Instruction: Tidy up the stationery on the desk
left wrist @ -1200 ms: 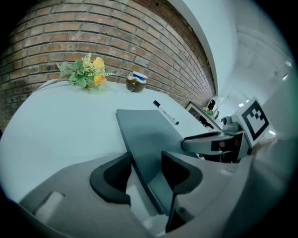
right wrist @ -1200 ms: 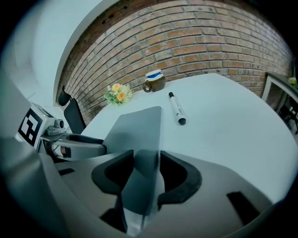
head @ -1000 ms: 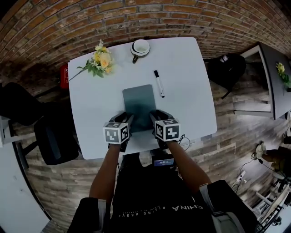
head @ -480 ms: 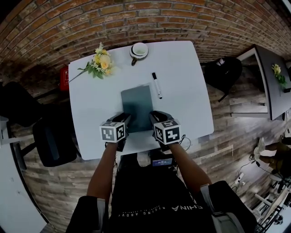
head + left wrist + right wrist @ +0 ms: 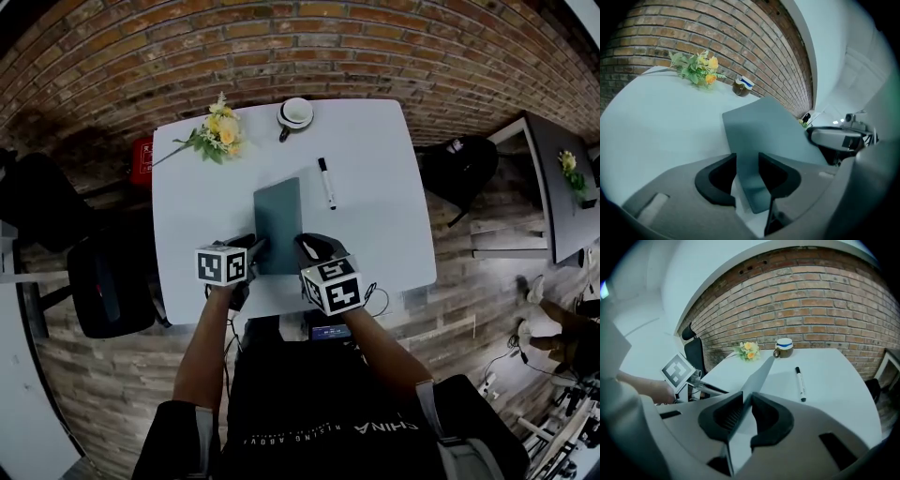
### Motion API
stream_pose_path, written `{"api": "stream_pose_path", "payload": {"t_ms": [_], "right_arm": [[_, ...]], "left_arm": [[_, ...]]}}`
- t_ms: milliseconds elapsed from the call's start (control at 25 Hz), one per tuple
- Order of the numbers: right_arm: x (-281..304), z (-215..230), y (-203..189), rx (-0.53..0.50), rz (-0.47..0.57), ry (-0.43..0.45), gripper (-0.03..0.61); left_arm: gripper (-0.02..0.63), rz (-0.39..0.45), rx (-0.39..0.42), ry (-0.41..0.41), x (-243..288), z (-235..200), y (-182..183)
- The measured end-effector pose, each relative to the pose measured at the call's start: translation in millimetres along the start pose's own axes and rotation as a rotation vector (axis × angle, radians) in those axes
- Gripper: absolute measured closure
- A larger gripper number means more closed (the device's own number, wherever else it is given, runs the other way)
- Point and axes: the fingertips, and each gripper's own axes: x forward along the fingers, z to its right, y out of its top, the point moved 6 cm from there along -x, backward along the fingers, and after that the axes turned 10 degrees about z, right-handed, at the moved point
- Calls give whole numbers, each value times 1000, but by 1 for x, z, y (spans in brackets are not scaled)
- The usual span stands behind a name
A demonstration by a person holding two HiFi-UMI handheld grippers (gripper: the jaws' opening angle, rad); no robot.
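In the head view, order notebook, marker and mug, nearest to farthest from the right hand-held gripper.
1. Notebook: between the jaws of the right hand-held gripper, which have just been closing.
2. Marker: beyond, slightly right.
3. Mug: far edge.

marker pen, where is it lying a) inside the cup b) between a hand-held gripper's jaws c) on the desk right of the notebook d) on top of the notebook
c: the head view shows the marker pen lying on the white desk, apart from the notebook and off its right edge.
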Motion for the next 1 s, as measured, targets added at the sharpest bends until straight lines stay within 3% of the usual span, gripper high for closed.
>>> {"api": "stream_pose_path", "payload": {"t_ms": [120, 280, 440, 520, 600, 720, 1000], "right_arm": [[0, -16, 10, -31, 18, 27, 508], [3, -35, 20, -53, 37, 68, 508], [7, -55, 28, -69, 48, 103, 508], [10, -64, 31, -77, 50, 114, 508], [14, -72, 34, -83, 56, 125, 509], [19, -82, 37, -95, 62, 139, 511], [29, -99, 39, -120, 55, 178, 522]], "left_arm": [[459, 57, -35, -35, -15, 4, 14], [459, 151, -23, -85, -35, 15, 47], [459, 179, -68, -165, -46, 26, 80], [459, 160, -82, -180, -48, 28, 93], [459, 137, -30, -172, -49, 31, 104], [430, 89, 44, -127, -44, 33, 113], [390, -31, 100, -29, -29, 28, 108]]}}
